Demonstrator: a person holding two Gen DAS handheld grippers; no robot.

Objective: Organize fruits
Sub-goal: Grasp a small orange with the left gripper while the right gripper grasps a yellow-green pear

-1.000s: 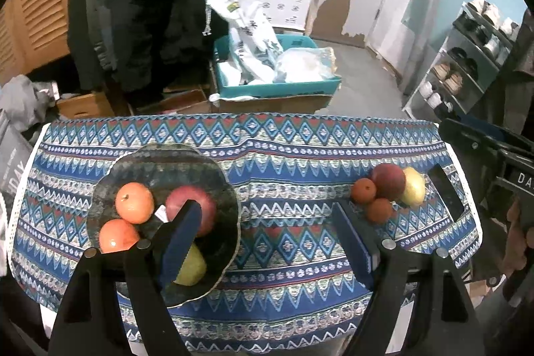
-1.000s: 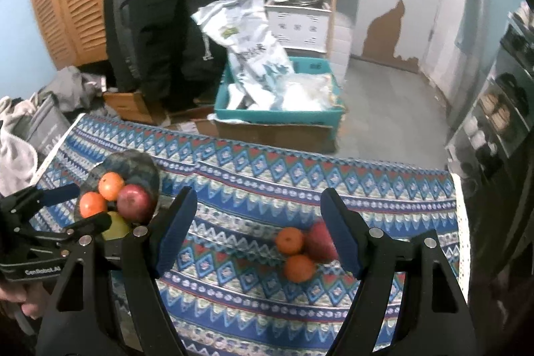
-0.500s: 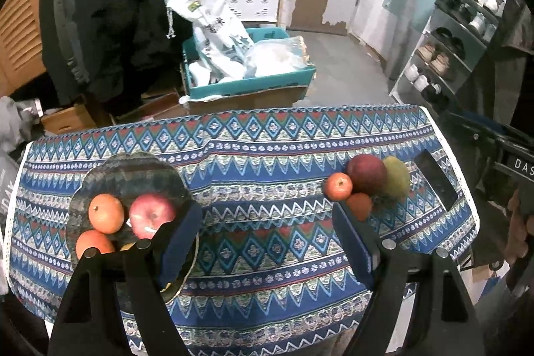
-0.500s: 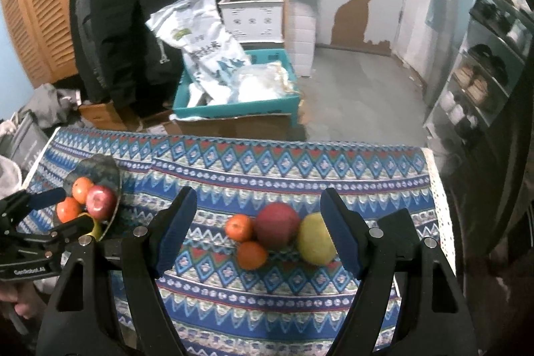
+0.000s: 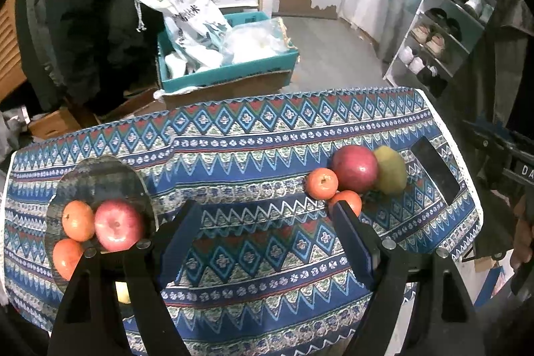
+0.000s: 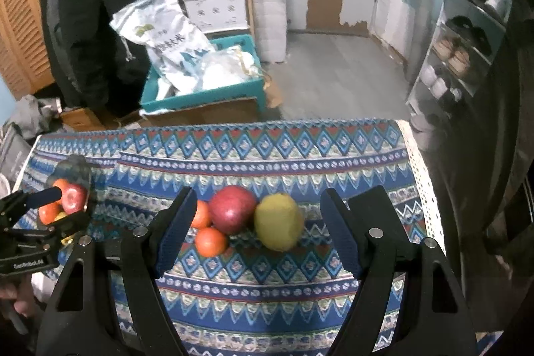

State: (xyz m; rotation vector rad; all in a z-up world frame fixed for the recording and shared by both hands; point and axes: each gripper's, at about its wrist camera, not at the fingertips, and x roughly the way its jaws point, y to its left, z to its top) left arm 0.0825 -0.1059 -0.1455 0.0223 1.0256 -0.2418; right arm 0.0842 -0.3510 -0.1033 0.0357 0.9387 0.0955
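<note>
Both grippers empty, jaws spread wide. Right gripper (image 6: 257, 226) hovers over the loose cluster on the blue patterned cloth-covered tabletop (image 6: 267, 152): large red apple (image 6: 233, 210), yellow-green pear (image 6: 279, 222) touching its right side, two small orange tangerines (image 6: 211, 241) touching its left. Left gripper (image 5: 267, 231) sits above mid-table, dark round plate (image 5: 96, 179) to its left already holding a red apple (image 5: 118, 224) and tangerines. Pear looks like the easiest pick: firm, smooth, moderately heavy, bruises if squeezed hard. Grip across its widest belly, not the tapered top. Tangerines are light, soft-skinned and likely to roll.
</note>
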